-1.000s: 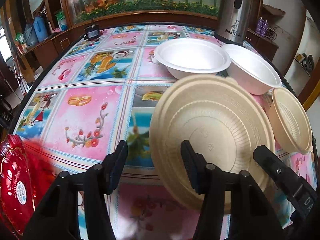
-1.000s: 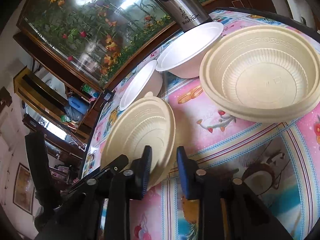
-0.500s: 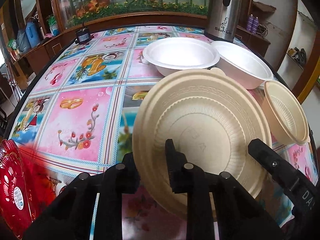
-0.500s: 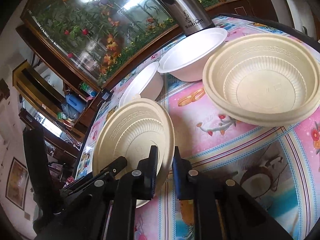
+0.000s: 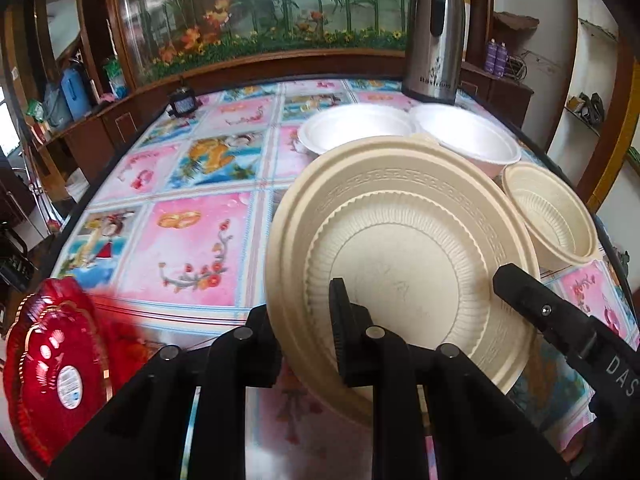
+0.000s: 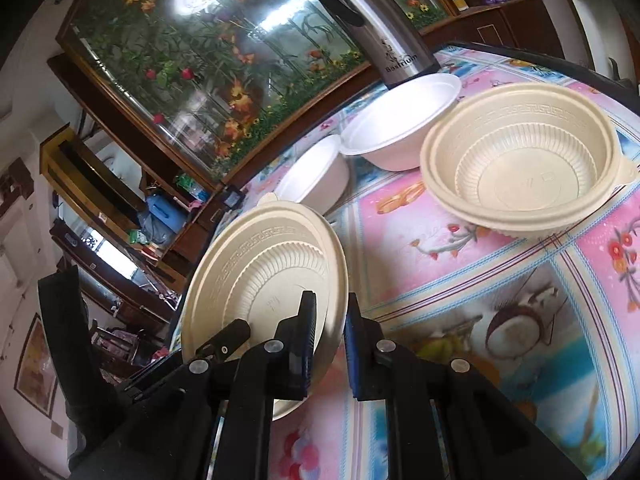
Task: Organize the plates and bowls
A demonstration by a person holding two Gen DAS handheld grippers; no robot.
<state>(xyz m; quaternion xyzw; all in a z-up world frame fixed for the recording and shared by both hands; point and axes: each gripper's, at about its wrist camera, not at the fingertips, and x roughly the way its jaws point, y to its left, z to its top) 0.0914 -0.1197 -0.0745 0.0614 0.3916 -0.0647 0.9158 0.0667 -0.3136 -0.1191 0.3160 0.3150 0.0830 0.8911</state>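
- Left wrist view: the left gripper (image 5: 306, 320) is closed on the near-left rim of the beige plate (image 5: 404, 264), one finger under the rim and the other pressed on its ribbed inner face.
- The plate looks tilted up toward the camera, its far edge overlapping two white bowls (image 5: 408, 136) that sit just in front of the steel flask (image 5: 434, 36).
- The right gripper (image 5: 520, 292) comes in from the right and meets the plate's right rim; a beige bowl (image 5: 550, 220) stands just beyond it on the patterned surface (image 5: 192, 240).
- A red wrapped tray (image 5: 52, 380) lies at the near-left edge, well apart from the plate.
- Right wrist view: the right gripper (image 6: 328, 340) is nearly closed, pinching the rim of the same beige plate (image 6: 260, 264), which stands steeply on edge between its fingers.
- The left gripper (image 6: 224, 344) shows at the plate's lower left, touching the rim there.
- The beige bowl (image 6: 524, 160), apparently two nested, rests on the surface (image 6: 460, 280) to the right, with the white bowls (image 6: 396, 128) behind it.
- My judgement: the plate appears to be two stacked, and the step is lifting them off the surface with both grippers.
- To do it well, keep both pinches firm and raise the two sides together, since an uneven lift could bend the thin rim or let the stack slip apart.
- Level the plate before carrying, and clear the white bowls' rims so nothing is nudged.
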